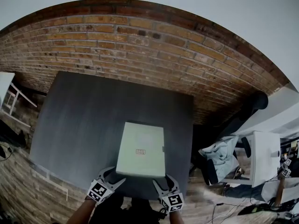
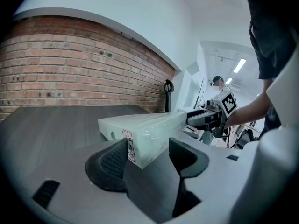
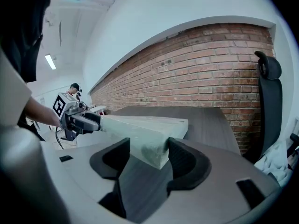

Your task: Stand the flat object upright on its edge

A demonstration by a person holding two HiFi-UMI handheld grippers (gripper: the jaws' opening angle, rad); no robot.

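A flat pale green box (image 1: 140, 150) with a small red label lies on the dark table (image 1: 84, 120), close to its near edge. My left gripper (image 1: 113, 174) grips the box's near left corner, and in the left gripper view the box (image 2: 145, 129) fills the gap between the pads of that gripper (image 2: 147, 148). My right gripper (image 1: 162, 178) holds the near right corner; the right gripper view shows the box (image 3: 145, 129) wedged between its (image 3: 148, 150) pads. The box's near edge sits raised off the table, its far edge low.
A brick wall (image 1: 140, 36) runs behind the table. A black office chair (image 1: 247, 108) stands to the right, beside a white desk (image 1: 266, 157) with clutter. White furniture (image 1: 4, 90) is at the far left. A person (image 2: 217, 83) is far off in the room.
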